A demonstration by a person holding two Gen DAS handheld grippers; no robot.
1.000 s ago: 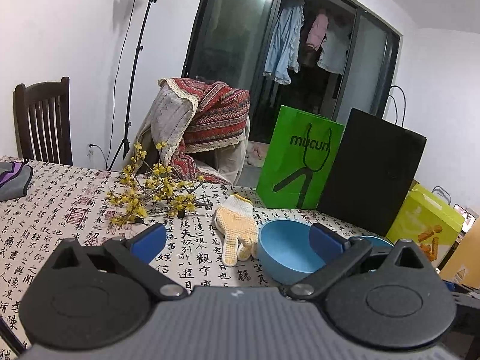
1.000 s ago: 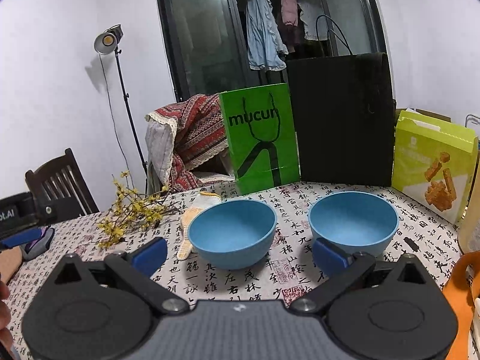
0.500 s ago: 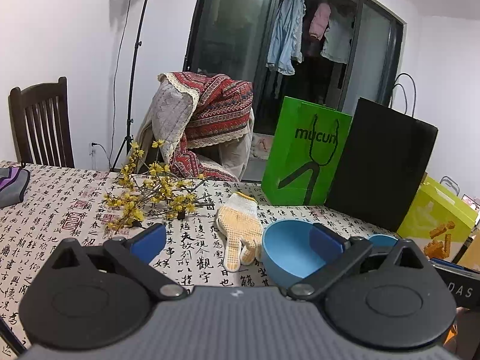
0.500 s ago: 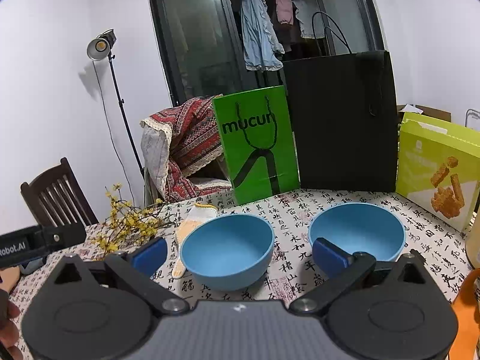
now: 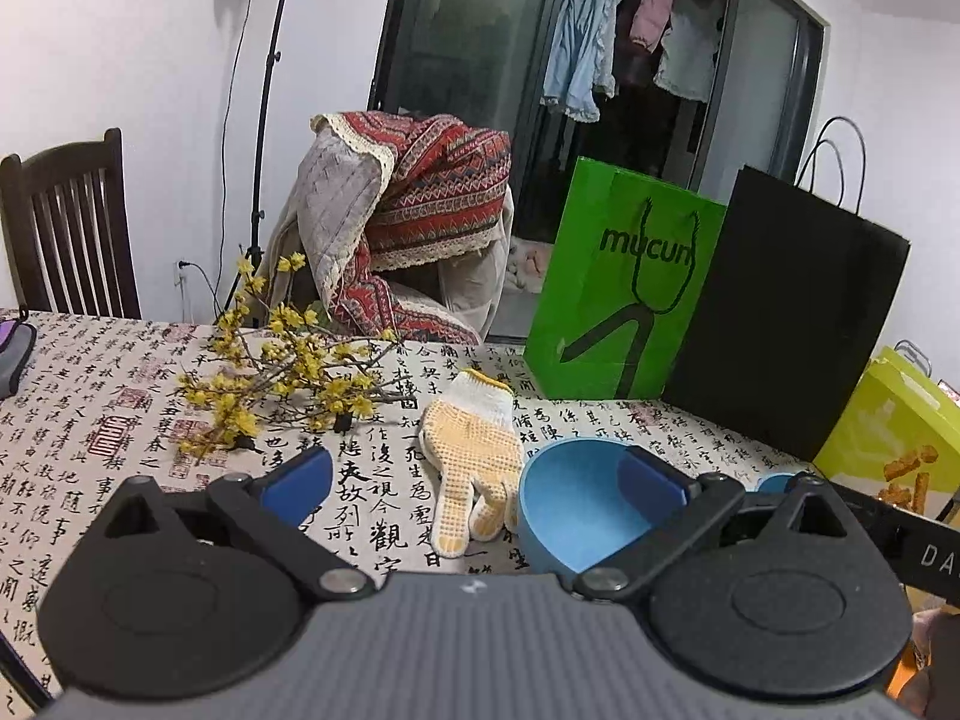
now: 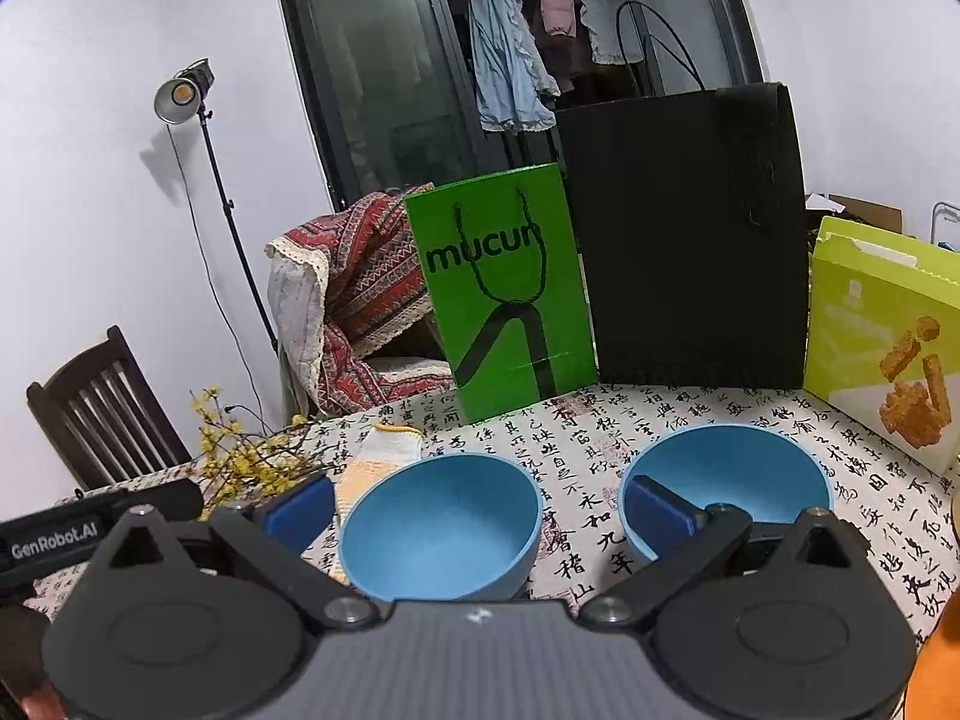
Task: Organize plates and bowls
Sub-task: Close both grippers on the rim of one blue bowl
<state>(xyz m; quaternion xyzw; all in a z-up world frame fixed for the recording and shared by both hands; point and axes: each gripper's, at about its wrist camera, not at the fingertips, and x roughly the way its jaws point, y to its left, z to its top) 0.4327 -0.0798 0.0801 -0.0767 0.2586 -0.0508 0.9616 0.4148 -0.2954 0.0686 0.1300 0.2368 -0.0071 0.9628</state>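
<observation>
Both claws (image 5: 474, 480) (image 6: 477, 510) wide apart, holding nothing.

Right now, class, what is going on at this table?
A person holds two grippers over a table with a calligraphy-print cloth. The right gripper, jaws open, hovers close above two blue bowls: the left bowl and the right bowl, standing side by side, apart. The left gripper, also open, holds nothing, near a work glove. Neither bowl is gripped or stacked yet.
</observation>
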